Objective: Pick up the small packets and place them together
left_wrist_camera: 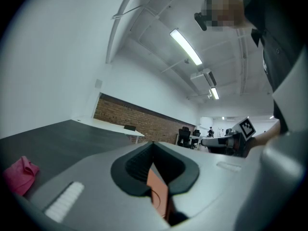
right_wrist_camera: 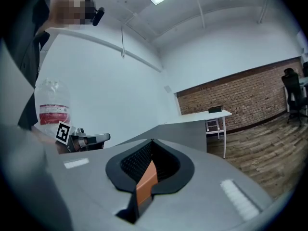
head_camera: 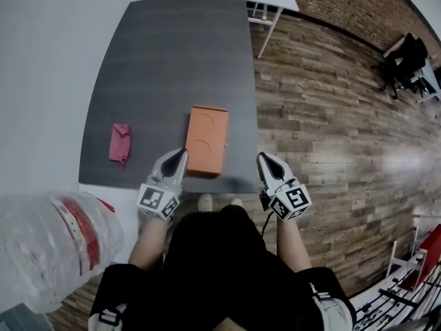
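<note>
Pink packet (head_camera: 120, 143) lies near the table's (head_camera: 172, 54) left edge, seemingly lengthwise front-to-back, left of the nearer left gripper (head_camera: 182, 152); that and the right gripper (head_camera: 262, 158) are both closed, empty

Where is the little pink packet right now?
In the head view, the pink packet lies on the left side of the dark table, to the left of the orange box and not touching it.

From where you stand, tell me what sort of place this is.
Probably an open office or lab workspace: a brick wall, a wood-plank floor, black office chairs in the far corner, and long strip lights overhead.
</note>
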The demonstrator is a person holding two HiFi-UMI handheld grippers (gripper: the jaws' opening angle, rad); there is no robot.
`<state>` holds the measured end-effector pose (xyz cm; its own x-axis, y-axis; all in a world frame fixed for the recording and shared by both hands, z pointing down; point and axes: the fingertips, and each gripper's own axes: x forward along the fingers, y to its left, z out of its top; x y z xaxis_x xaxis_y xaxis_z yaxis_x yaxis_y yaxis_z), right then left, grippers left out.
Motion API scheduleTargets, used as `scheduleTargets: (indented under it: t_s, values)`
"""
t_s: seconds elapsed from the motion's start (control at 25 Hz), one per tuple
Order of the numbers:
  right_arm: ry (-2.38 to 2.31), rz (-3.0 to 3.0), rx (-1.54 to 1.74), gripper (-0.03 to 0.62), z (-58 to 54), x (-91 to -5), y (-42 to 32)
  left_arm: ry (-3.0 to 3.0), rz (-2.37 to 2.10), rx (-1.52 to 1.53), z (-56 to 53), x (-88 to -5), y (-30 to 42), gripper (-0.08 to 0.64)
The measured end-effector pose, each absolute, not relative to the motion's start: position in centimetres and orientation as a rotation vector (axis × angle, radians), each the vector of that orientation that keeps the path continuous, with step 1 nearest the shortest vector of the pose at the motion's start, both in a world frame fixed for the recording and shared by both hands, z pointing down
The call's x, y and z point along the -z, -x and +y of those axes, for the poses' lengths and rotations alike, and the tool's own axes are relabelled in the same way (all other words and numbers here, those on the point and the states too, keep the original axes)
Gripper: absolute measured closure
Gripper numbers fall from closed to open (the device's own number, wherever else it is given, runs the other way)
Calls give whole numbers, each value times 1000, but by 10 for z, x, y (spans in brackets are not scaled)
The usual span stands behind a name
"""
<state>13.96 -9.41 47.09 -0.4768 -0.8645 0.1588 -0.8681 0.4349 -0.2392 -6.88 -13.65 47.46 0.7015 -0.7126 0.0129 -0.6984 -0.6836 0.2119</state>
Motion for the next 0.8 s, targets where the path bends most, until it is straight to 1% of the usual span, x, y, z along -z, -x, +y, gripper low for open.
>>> scheduleTargets:
  t_s: [0.28, 0.56, 0.76, 0.8]
  values:
    - [-1494, -2619, -469, 589, -112, -506, -143, -2669, -1149, -20, -150, -506, 55, 560]
    - [-1339, -2585, -354, 589, -131, -537, -127, -2654, -1141, -91, -156, -526, 52, 560]
    - [-1170, -2538, -282, 553, -141, -564, -109, -2647, -1137, -119, -158, -537, 53, 560]
    - [-1117, -2511, -255, 536, -142, -572, -105, -2647, -1135, -124, -159, -539, 53, 560]
